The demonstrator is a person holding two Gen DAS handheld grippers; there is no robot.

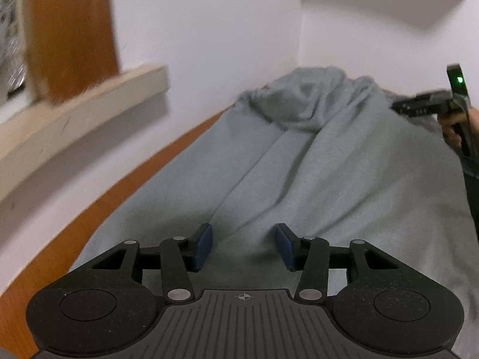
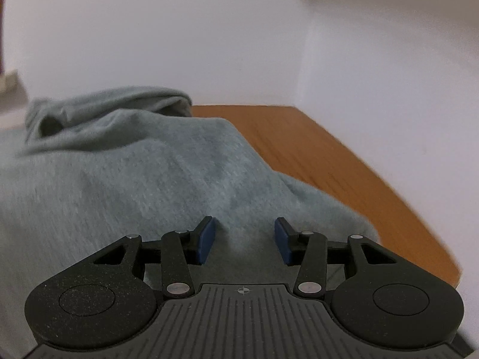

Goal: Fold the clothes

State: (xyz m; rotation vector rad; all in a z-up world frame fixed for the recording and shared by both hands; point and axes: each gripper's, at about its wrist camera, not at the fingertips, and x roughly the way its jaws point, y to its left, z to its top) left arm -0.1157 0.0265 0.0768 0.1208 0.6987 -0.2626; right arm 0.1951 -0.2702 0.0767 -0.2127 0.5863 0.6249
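A grey-blue sweatshirt (image 1: 314, 173) lies spread along a wooden table (image 1: 98, 218), with its hood bunched at the far end by the wall. My left gripper (image 1: 244, 246) is open, low over the near part of the cloth, holding nothing. My right gripper (image 2: 244, 239) is open over the garment (image 2: 134, 185) near its right edge, with a fold of cloth rising between the blue pads; they do not pinch it. The right gripper also shows in the left wrist view (image 1: 431, 104), at the far right by the hood, held in a hand.
White walls meet in a corner behind the table (image 2: 344, 161). A beige ledge (image 1: 89, 104) and a wooden post (image 1: 69, 30) stand along the left wall. Bare wood shows right of the garment.
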